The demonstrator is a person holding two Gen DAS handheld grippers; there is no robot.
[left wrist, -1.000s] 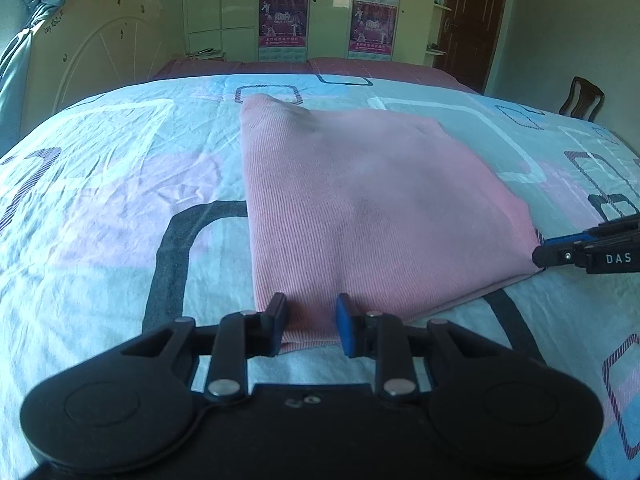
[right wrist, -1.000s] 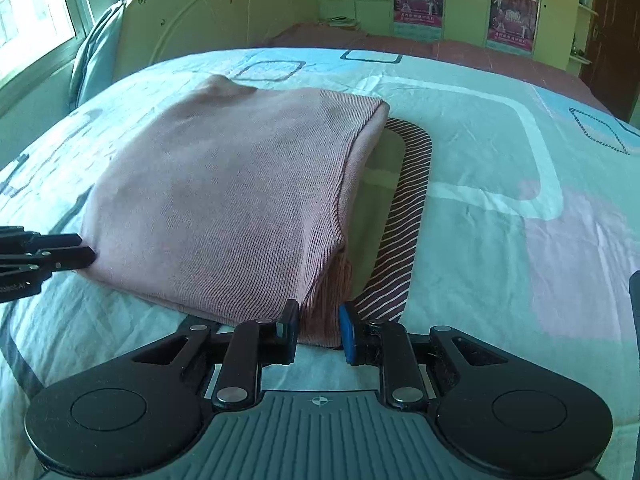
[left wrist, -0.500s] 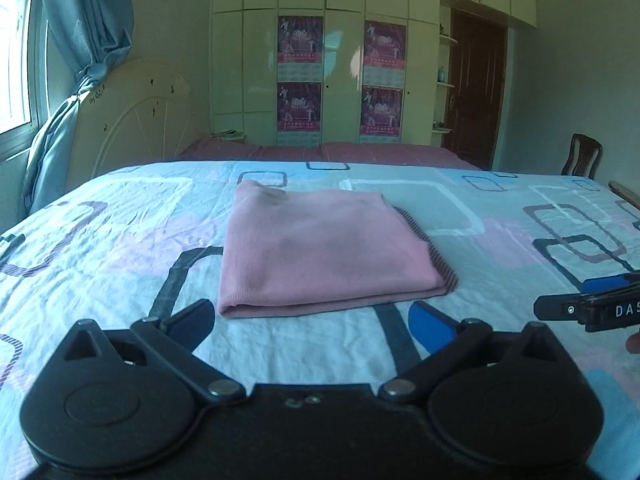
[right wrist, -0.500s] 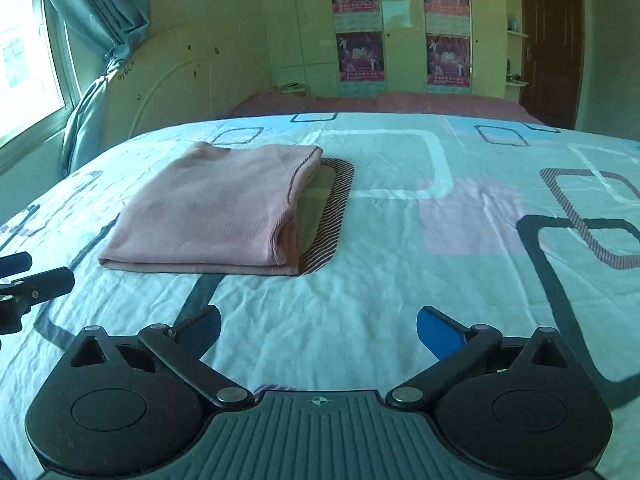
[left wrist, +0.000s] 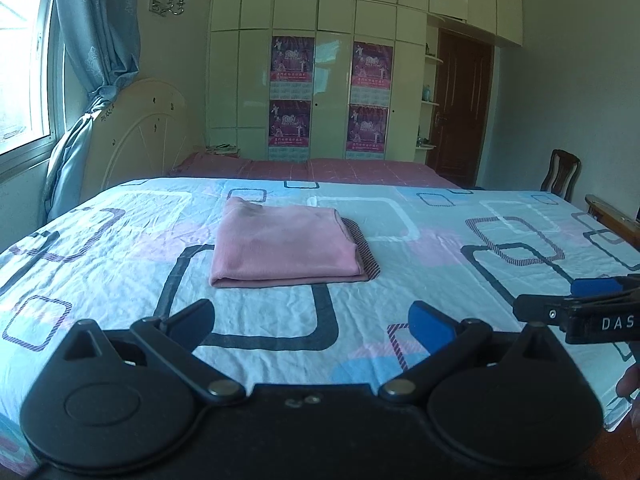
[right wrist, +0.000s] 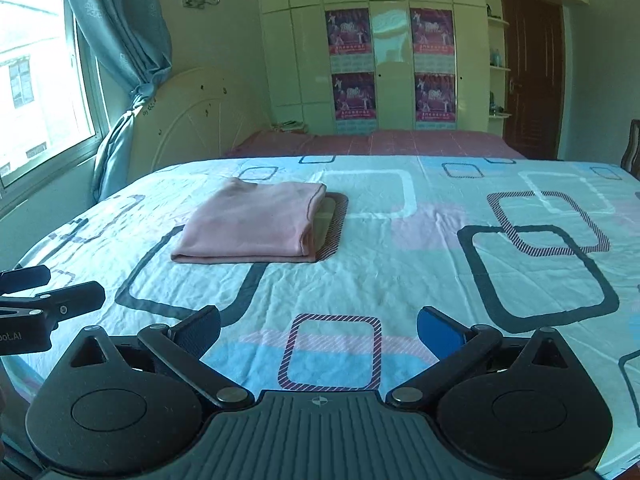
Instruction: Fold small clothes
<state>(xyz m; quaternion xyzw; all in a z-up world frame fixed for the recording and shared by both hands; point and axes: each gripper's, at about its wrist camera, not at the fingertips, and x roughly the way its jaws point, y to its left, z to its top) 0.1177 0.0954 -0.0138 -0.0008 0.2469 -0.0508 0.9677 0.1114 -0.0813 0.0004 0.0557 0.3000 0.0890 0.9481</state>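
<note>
Left wrist view shows the left tool (left wrist: 312,320) and right tool (right wrist: 318,330) both wide and empty, clear of the folded pink garment (left wrist: 286,242) lying flat on the bed (left wrist: 440,264), the fold apparently complete.

One folded garment (left wrist: 286,246); four posters (left wrist: 292,64), seemingly.

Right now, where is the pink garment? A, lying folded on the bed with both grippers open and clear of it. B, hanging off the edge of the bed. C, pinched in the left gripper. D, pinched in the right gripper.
A: the pink garment lies folded flat on the bed, while the left gripper and right gripper stand wide open, empty, short of it.
</note>
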